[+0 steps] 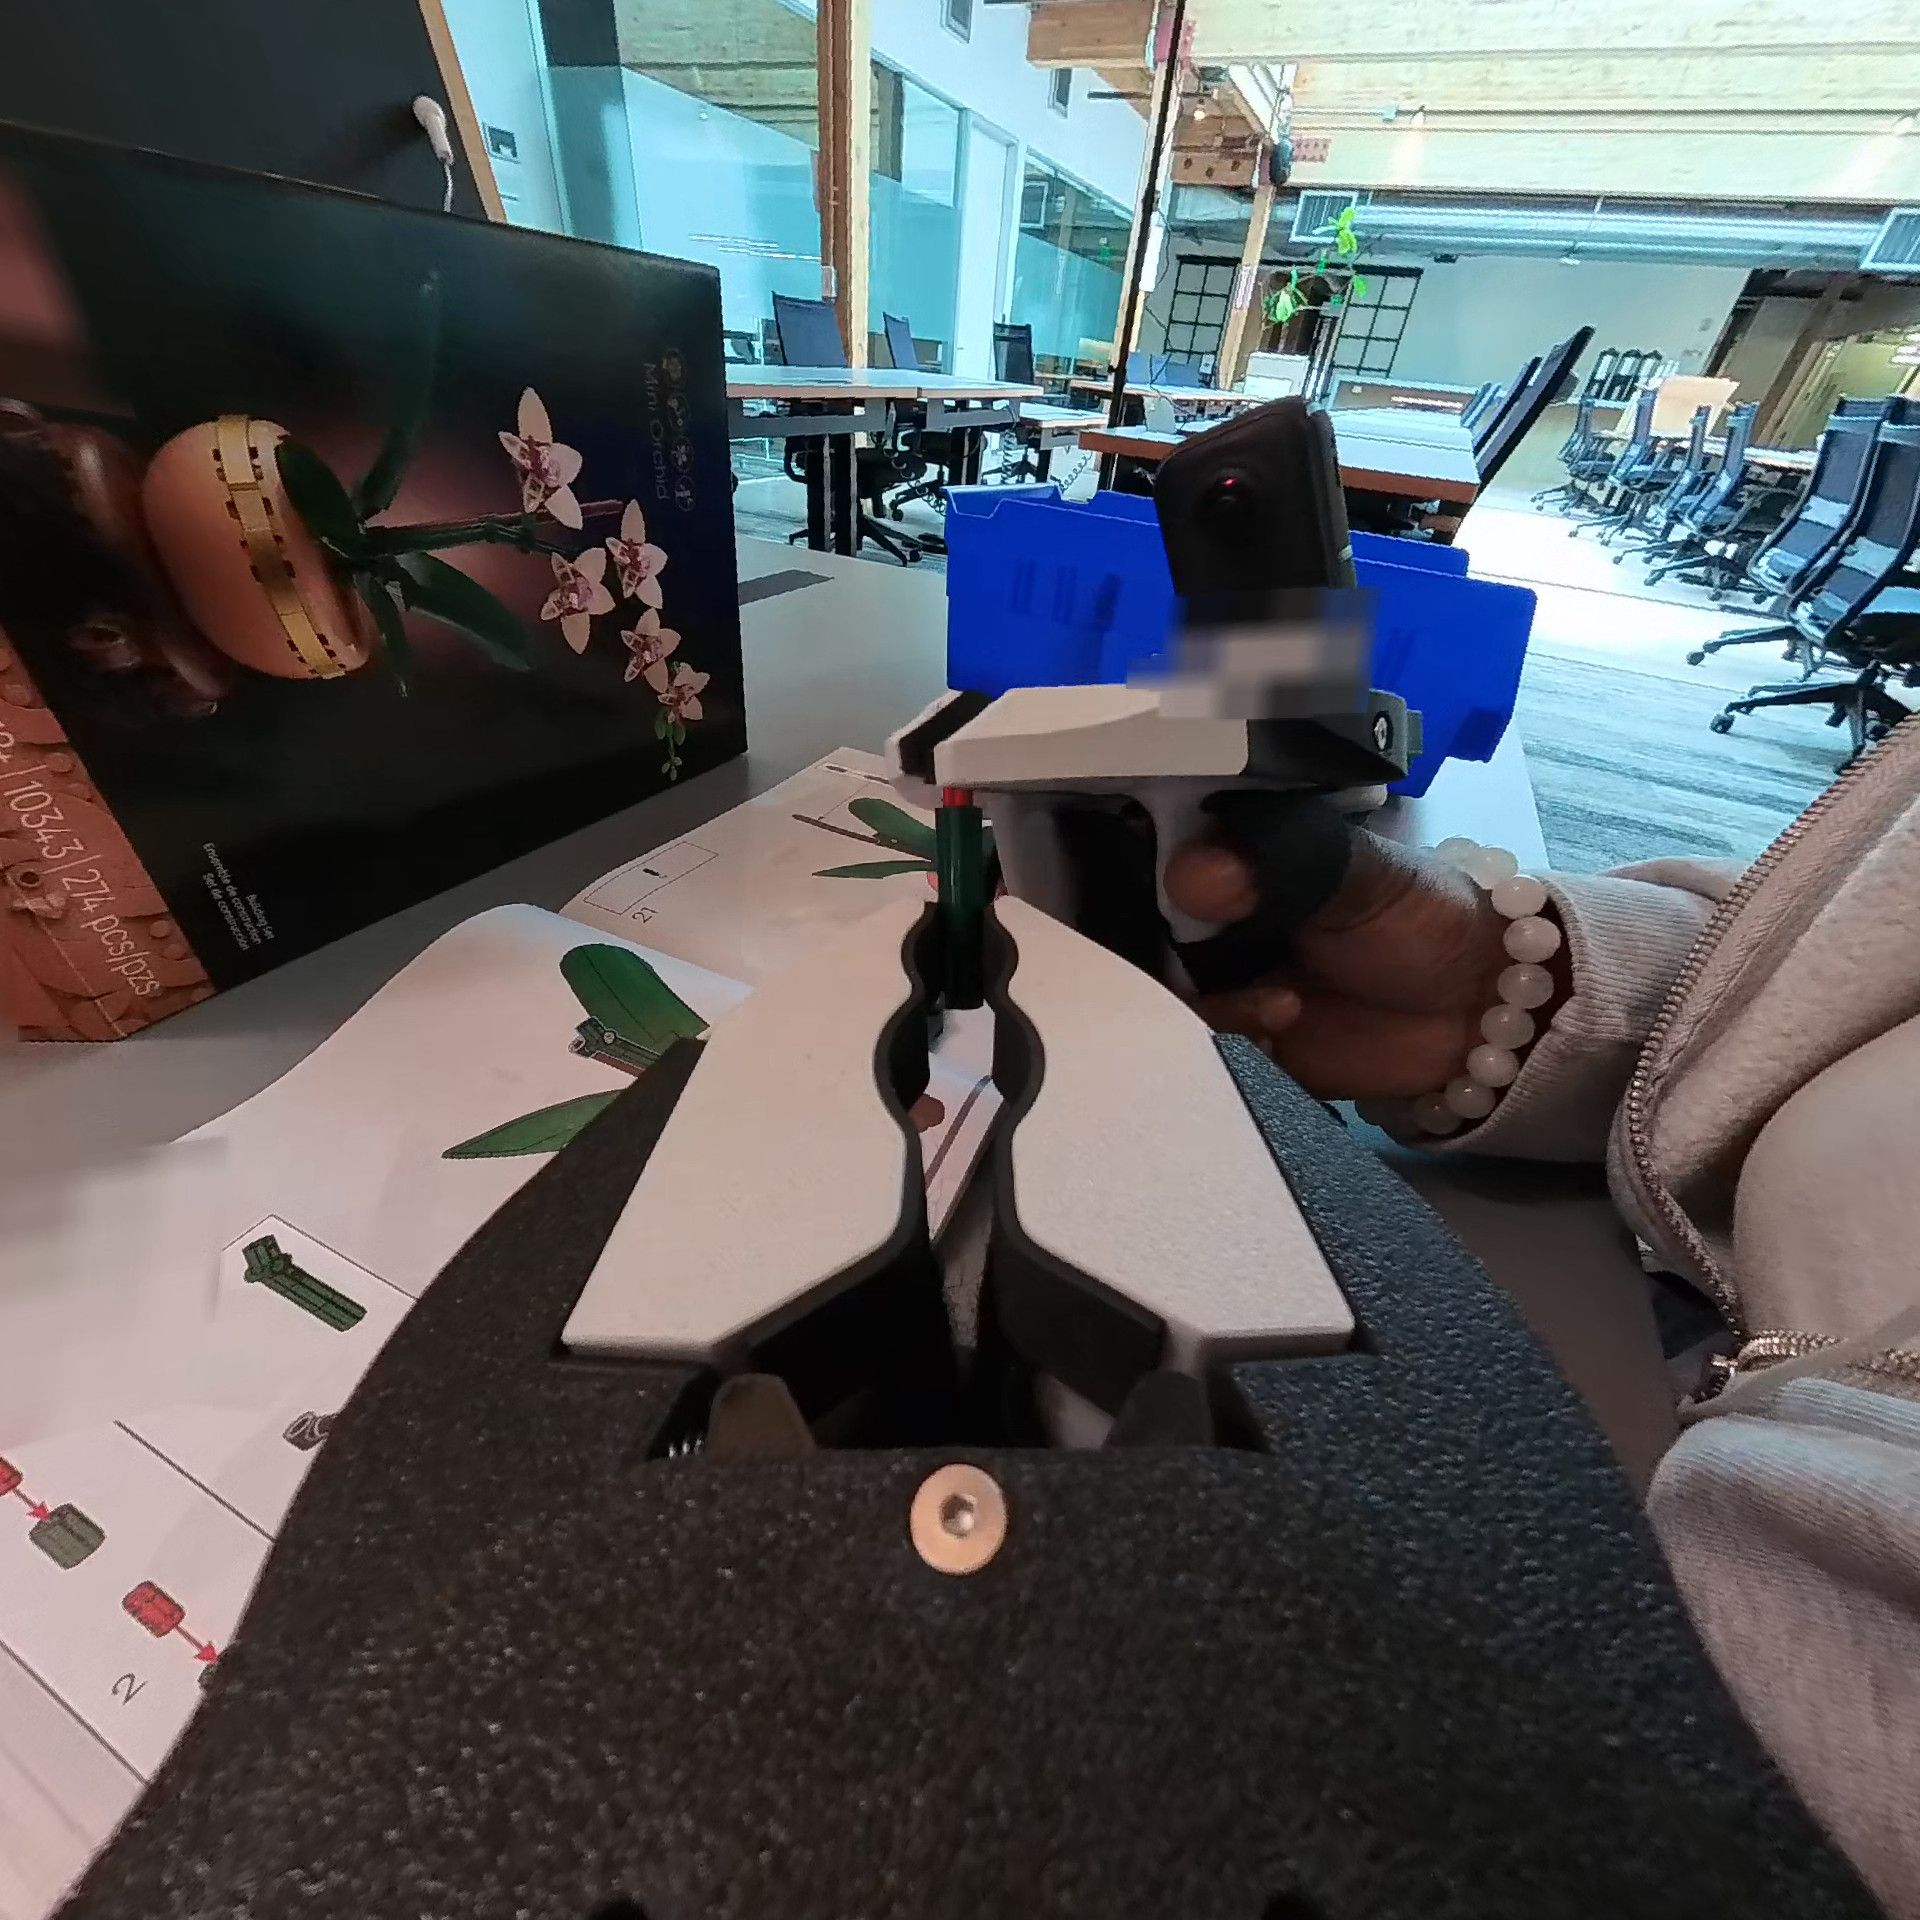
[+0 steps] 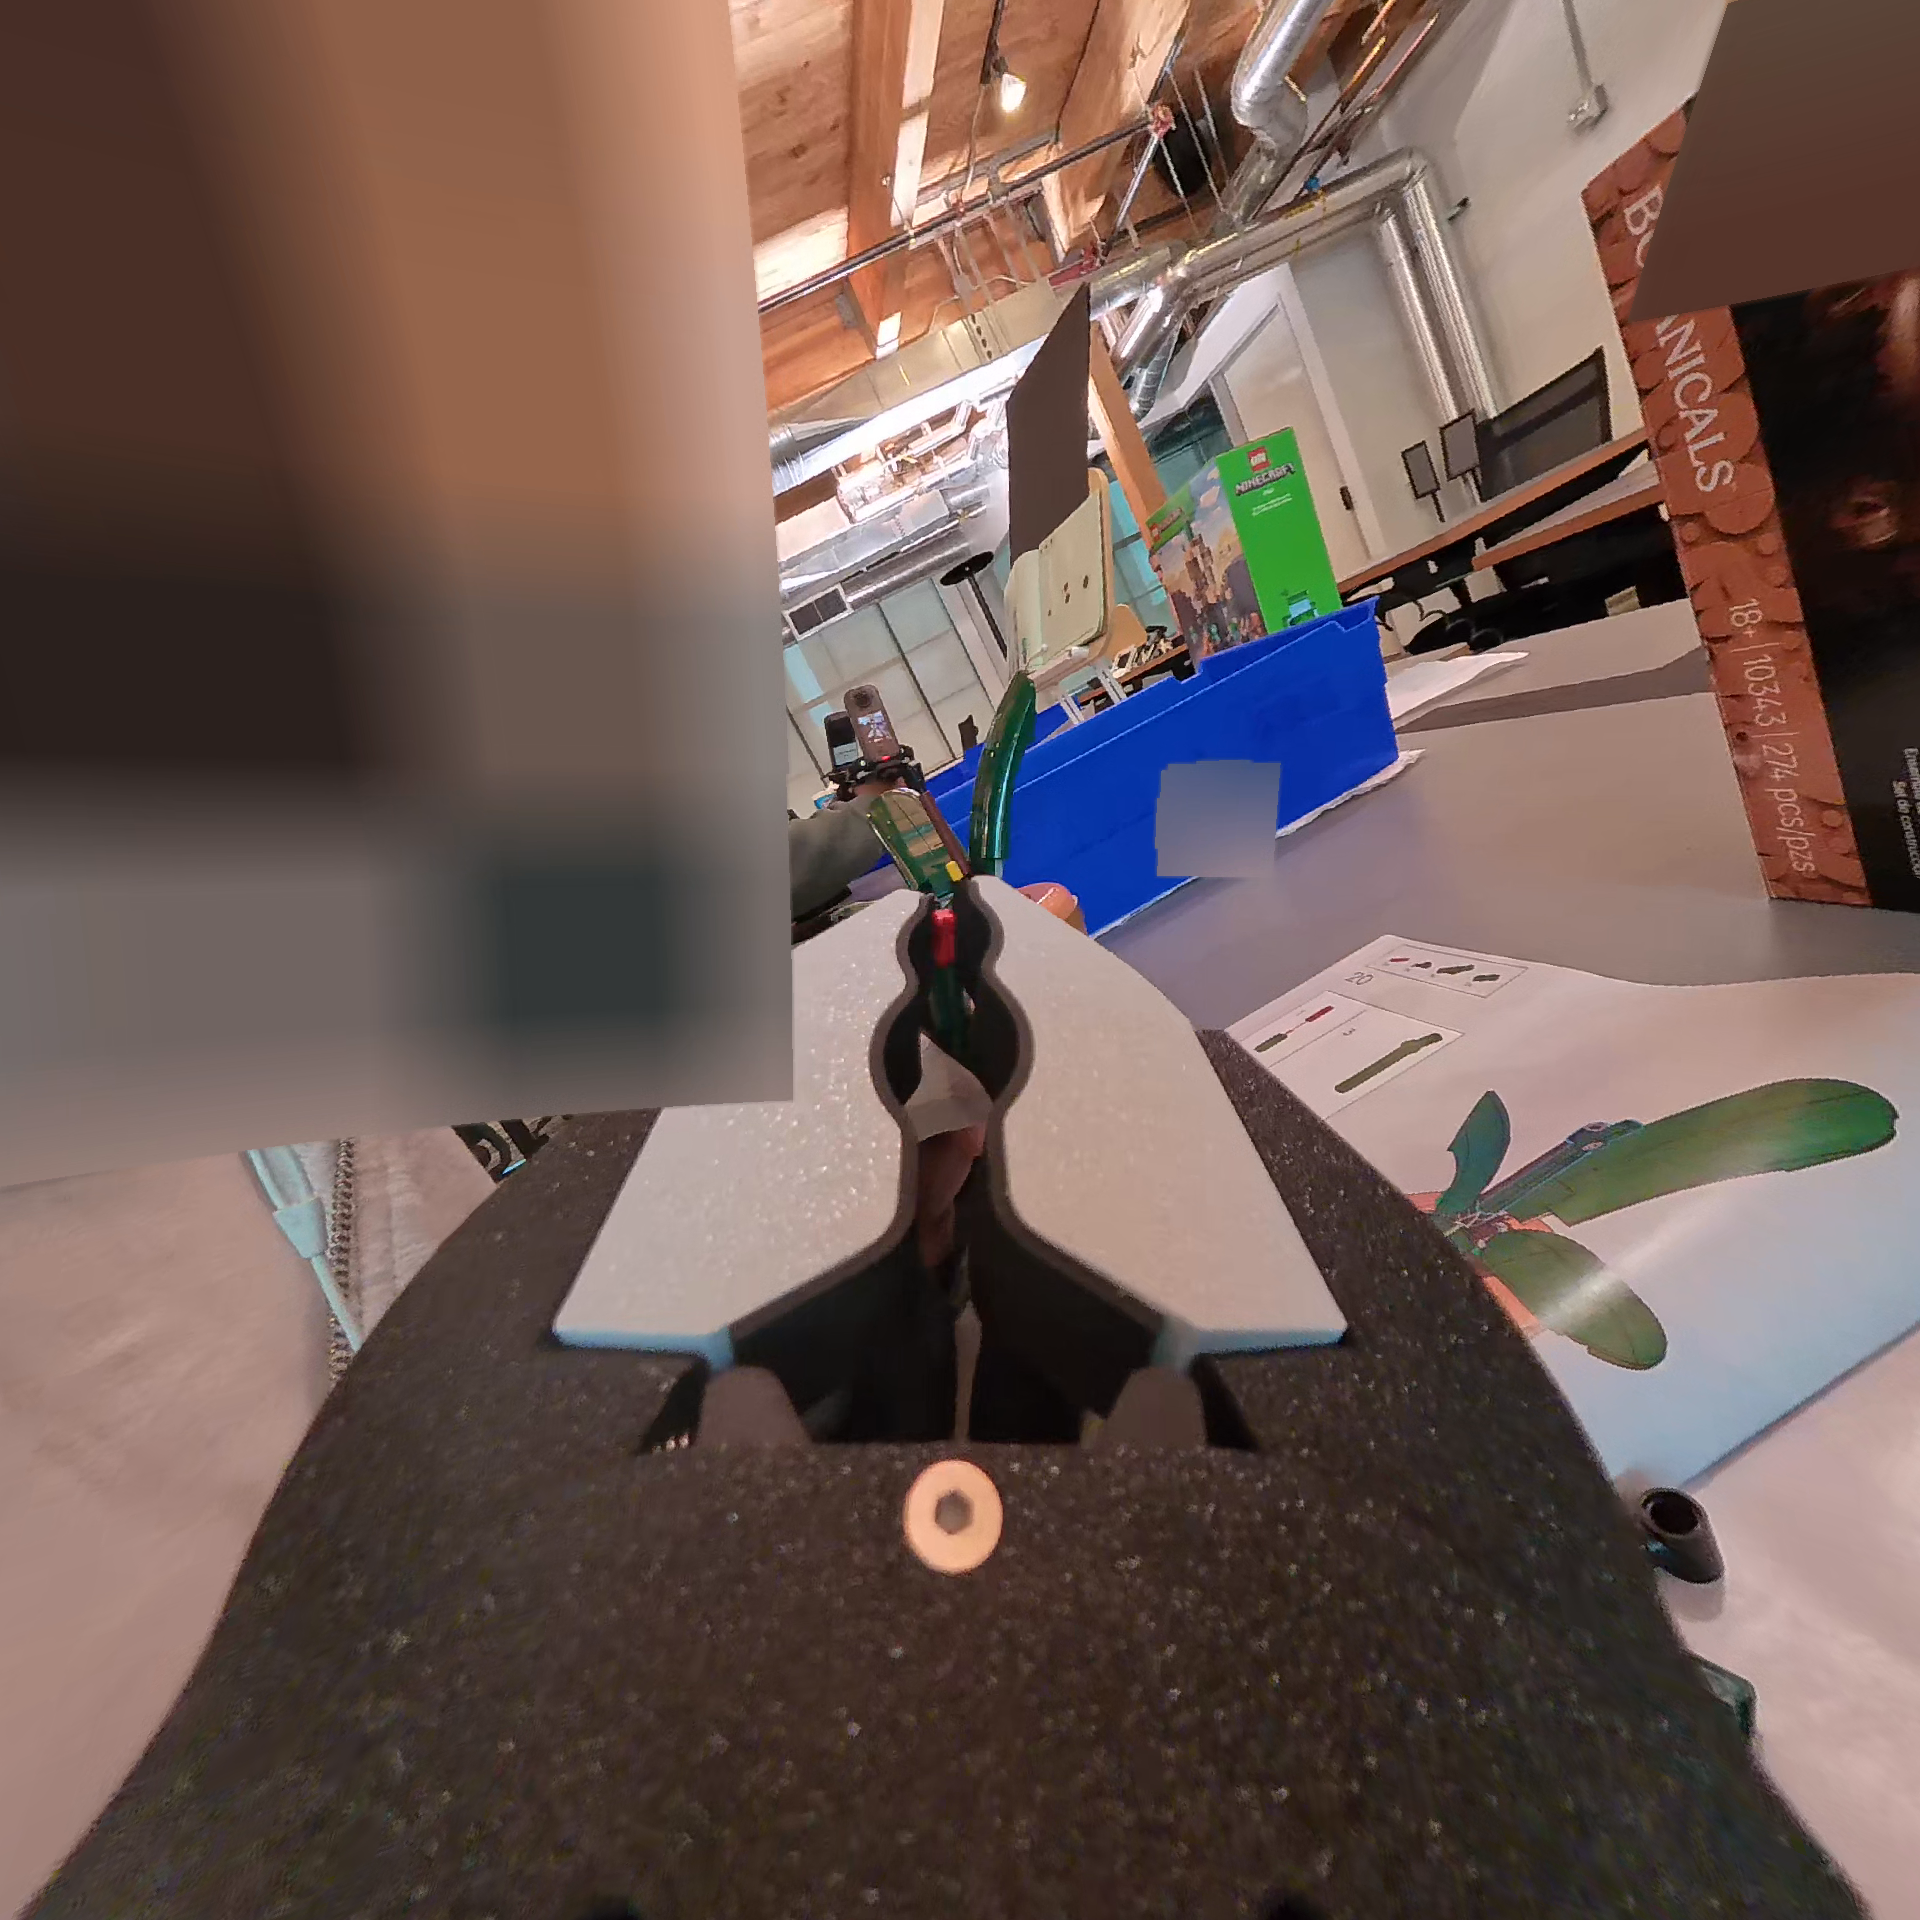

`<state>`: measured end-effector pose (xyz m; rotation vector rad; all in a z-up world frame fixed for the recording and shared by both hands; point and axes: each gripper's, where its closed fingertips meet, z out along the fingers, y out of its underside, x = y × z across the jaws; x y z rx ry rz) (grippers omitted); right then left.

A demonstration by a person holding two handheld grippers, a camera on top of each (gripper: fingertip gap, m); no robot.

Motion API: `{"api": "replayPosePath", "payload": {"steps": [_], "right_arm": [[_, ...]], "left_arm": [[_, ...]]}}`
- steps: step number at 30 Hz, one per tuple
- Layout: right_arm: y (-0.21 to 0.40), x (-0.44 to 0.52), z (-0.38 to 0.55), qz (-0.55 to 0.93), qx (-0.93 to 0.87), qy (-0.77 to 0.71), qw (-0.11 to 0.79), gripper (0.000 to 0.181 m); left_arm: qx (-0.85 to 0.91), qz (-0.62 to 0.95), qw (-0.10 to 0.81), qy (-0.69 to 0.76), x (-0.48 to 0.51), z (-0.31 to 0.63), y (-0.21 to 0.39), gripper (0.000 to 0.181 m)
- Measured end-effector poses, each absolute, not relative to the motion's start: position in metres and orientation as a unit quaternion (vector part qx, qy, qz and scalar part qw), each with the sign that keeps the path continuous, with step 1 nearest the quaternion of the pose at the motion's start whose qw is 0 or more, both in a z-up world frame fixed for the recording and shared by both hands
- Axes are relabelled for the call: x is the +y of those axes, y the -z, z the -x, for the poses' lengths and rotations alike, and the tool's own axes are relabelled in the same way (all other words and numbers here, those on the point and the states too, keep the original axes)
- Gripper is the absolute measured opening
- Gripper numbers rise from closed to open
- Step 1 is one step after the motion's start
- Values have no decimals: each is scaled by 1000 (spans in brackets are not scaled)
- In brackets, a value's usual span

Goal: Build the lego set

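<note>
In the left wrist view my left gripper (image 1: 961, 940) is shut on a dark green stem piece (image 1: 958, 883) and holds it upright above the booklet. A red pin (image 1: 958, 798) sticks out of the stem's top. My right gripper (image 1: 920, 774) comes in from the right, held by a hand, with its tips closed on that pin. In the right wrist view the right gripper (image 2: 948, 925) is shut on the red pin (image 2: 943, 932), and the green stem (image 2: 951, 1003) runs back between the jaws. Green leaf pieces (image 2: 1000, 769) rise just past the tips; I cannot tell if they are joined to the stem.
The set's dark box (image 1: 364, 582) stands at the left, also in the right wrist view (image 2: 1787, 623). The open instruction booklet (image 1: 436, 1039) (image 2: 1610, 1060) lies under the grippers. A blue bin (image 1: 1039, 582) (image 2: 1195, 727) stands behind. A small black cylinder piece (image 2: 1678, 1519) lies on the booklet. My left and right fingertips are right by each other.
</note>
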<state>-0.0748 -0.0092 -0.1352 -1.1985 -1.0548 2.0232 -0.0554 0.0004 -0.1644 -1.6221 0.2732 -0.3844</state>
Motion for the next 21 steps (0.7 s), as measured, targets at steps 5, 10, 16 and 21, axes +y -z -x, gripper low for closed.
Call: {"api": "replayPosePath", "payload": {"steps": [5, 10, 16, 21], "right_arm": [[137, -14, 74, 446, -409, -749, 272, 2], [138, -20, 76, 445, -410, -752, 262, 3], [134, -15, 75, 446, -392, -761, 262, 2], [132, -13, 74, 444, -386, -765, 262, 2]], "left_arm": [[130, 718, 663, 166, 0, 53, 165, 6], [131, 707, 672, 175, -1, 51, 161, 7], [136, 711, 667, 175, 0, 49, 163, 13], [132, 713, 666, 175, 1, 50, 163, 20]]}}
